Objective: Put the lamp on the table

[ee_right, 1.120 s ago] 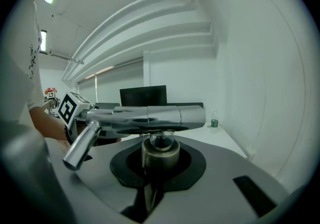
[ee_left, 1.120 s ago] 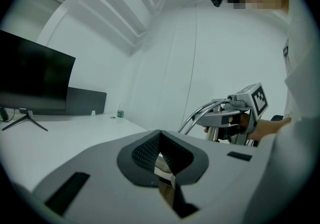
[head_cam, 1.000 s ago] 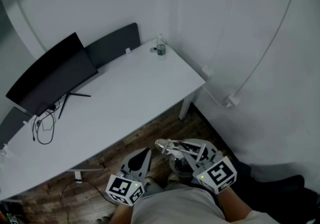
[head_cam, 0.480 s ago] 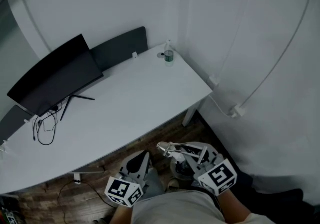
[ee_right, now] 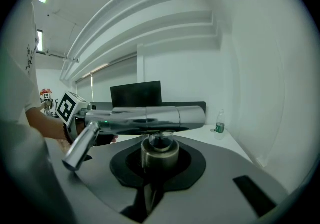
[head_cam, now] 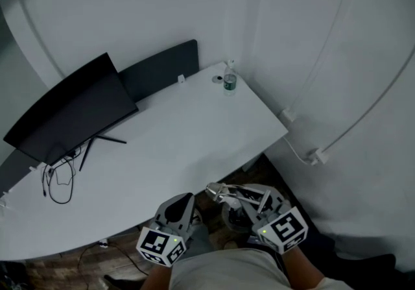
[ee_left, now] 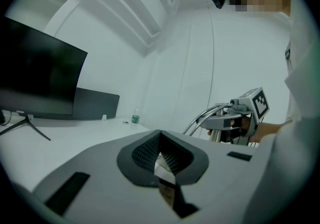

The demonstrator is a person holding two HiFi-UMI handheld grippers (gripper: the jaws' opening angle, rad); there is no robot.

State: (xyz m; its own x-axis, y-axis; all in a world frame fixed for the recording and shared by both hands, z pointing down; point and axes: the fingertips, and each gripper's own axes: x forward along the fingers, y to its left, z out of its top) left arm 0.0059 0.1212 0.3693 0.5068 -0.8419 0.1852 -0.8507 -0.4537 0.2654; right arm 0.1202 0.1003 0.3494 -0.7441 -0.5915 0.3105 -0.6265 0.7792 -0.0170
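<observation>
A chrome lamp point(head_cam: 235, 196) with a tubular head point(ee_right: 145, 117) on a round post point(ee_right: 159, 152) hangs low, just off the white table's point(head_cam: 181, 143) front edge. My right gripper point(head_cam: 251, 207) is shut on that post, and the head lies crosswise above the jaws point(ee_right: 159, 163). Left of it, my left gripper point(head_cam: 183, 202) hovers with its jaws shut point(ee_left: 161, 157) and holds nothing I can name. From the left gripper view the lamp point(ee_left: 209, 118) and the right gripper's marker cube show at the right.
On the table stand a black monitor point(head_cam: 65, 110) with cables point(head_cam: 57, 178) at the left, a dark panel point(head_cam: 162, 68) behind, and a small bottle point(head_cam: 229, 81) at the far right corner. A white cord and socket point(head_cam: 316, 156) run along the right wall. Wooden floor point(head_cam: 91, 259) lies below.
The table, monitor and bottle have slid down and to the right in the head view, so the table edge now lies closer to both grippers. The grip on the lamp is unchanged.
</observation>
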